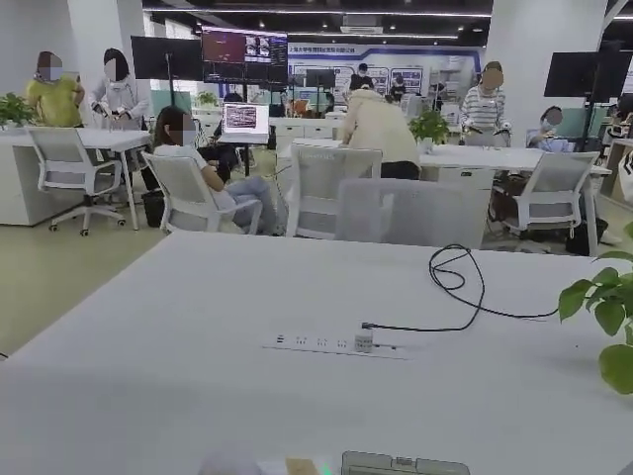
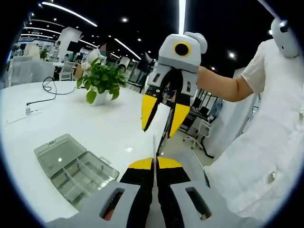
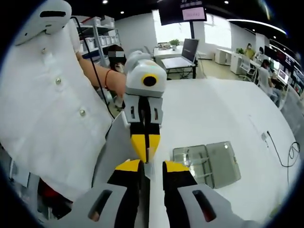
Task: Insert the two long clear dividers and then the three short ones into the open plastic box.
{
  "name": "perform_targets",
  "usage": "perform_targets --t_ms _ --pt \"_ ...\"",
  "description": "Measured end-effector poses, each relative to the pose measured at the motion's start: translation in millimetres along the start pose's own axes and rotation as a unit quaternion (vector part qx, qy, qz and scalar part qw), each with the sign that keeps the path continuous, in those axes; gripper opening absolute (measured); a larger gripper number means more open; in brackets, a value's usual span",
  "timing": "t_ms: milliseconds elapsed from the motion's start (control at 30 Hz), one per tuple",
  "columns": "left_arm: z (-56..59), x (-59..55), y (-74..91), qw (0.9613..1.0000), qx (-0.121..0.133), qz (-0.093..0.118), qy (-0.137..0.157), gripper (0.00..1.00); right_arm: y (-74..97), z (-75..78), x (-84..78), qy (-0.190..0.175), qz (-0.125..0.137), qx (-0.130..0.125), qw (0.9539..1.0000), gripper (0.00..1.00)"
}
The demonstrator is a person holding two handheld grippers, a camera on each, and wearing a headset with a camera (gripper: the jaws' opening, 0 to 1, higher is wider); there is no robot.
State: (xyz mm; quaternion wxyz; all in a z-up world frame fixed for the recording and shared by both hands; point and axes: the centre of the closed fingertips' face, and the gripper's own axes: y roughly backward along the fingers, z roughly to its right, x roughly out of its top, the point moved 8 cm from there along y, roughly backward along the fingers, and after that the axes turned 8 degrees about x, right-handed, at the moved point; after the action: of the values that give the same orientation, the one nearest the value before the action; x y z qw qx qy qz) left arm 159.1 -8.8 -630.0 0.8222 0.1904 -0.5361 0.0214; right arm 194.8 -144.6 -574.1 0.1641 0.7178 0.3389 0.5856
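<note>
Your left gripper (image 2: 153, 164) has its yellow-tipped jaws pressed together on a thin clear divider (image 2: 153, 145), seen edge-on as a pale line standing up from between the tips. Your right gripper (image 2: 160, 126) faces it from above in the left gripper view, jaws spread well apart, tips just above the divider's top edge; I cannot tell whether they touch it. In the right gripper view the same holds from the other side: your right jaws stand apart at the bottom, and the left gripper's closed tips point down into the gap between them.

Both grippers are held up near your white shirt, over the near edge of the white table (image 2: 95, 123). The open plastic box (image 2: 71, 166) lies flat on that table, away from both grippers, lid folded out beside the tray, with partition lines showing in the tray half. In the head view its edge sits at the bottom, and farther along the table are a power strip (image 1: 331, 344), a black cable (image 1: 465, 287) and a potted plant (image 2: 100, 78).
</note>
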Motion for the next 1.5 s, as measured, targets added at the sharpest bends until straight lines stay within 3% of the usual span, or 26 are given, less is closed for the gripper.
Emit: perform_targets --t_ms 167,300,533,767,1500 --pt "2.9 -0.7 0.7 0.9997 -0.012 -0.001 -0.022 0.0 -5.8 -1.1 -1.1 -0.004 0.001 0.032 0.9995 0.15" --pt "6.5 -0.3 2.1 0.999 -0.024 0.011 -0.035 0.0 -11.8 -2.8 -1.7 -0.008 0.0 0.055 0.9985 0.12" --pt "6.8 -2.2 3.3 0.9988 -0.025 0.011 -0.04 0.0 -22.5 -10.9 0.8 -0.01 -0.007 0.079 0.9968 0.07" --pt "7.6 -3.3 3.6 0.9985 -0.03 0.014 -0.044 0.0 -25.1 -11.9 1.9 -0.009 -0.004 0.083 0.9965 0.03" --pt "6.0 -7.6 8.5 0.9984 -0.01 0.021 -0.052 0.0 -31.5 -10.5 4.7 0.006 -0.005 0.078 0.9969 0.03"
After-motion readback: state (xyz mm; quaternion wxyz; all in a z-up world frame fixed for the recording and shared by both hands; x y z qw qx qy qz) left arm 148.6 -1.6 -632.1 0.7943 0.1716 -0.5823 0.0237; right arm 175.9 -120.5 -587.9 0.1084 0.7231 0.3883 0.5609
